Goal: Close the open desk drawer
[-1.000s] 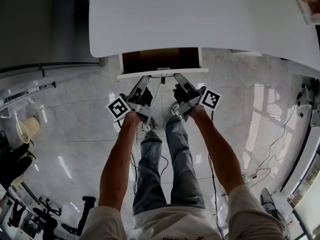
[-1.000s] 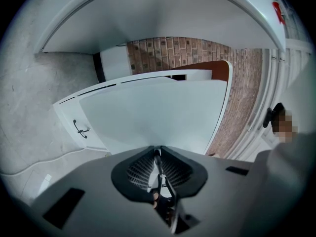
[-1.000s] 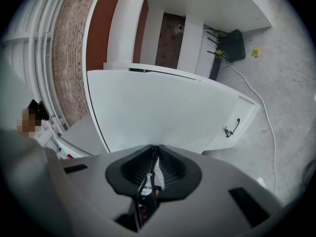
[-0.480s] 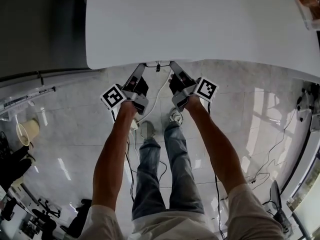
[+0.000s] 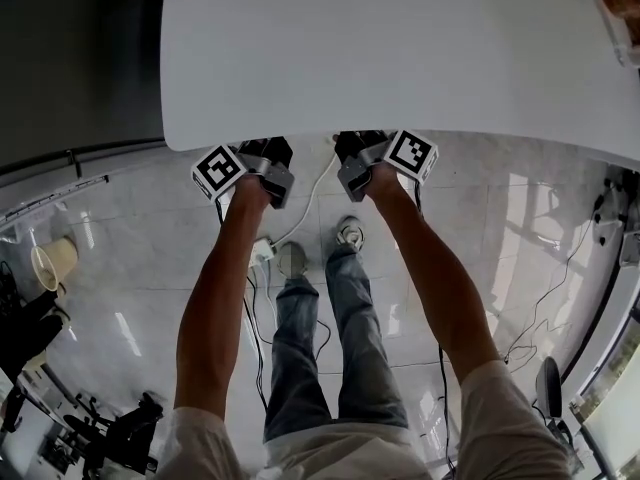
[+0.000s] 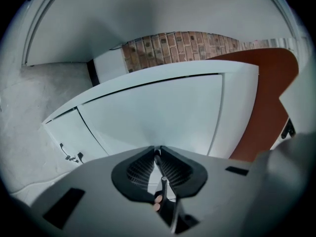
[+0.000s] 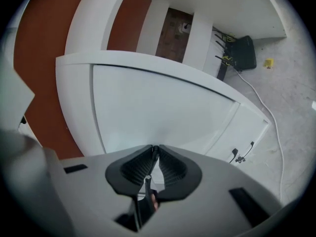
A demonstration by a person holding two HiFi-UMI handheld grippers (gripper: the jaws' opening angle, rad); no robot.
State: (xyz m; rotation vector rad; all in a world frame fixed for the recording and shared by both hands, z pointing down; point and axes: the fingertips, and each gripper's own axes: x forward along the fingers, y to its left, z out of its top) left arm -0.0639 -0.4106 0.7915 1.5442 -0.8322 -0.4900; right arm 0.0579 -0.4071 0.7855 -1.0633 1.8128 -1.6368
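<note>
Both tools have travelled forward with the drawer. A second ago its brown inside still showed past the table edge. Now, in the head view, none of it shows, and the tips of the left tool and the right tool are tucked under that edge.

The drawer sits beneath the table top. Its plain white front fills each tool's own view, as seen past the left tool at and past the right tool at. It looks level, or very nearly level, with the narrower white panel beside it. Only a thin dark seam lies between them, so I judge the drawer shut or all but shut.

Each tool is closed with nothing between its jaws. The ribbed pads meet at the tip, and both tips are at the drawer front, apparently pressing on it.

The drawer looks like a stiff box on runners, probably light enough to slide under a steady push. Its front is smooth and painted, and no handle shows, so there is nothing to grip. The sensible hold is a flat push with closed tips, one on each side of the middle, so the drawer does not skew on its runners. A hard shove might make it bounce back out.

By count there is one drawer, one table and two tools. A single white cable runs across the floor towards one black box under the table.
</note>
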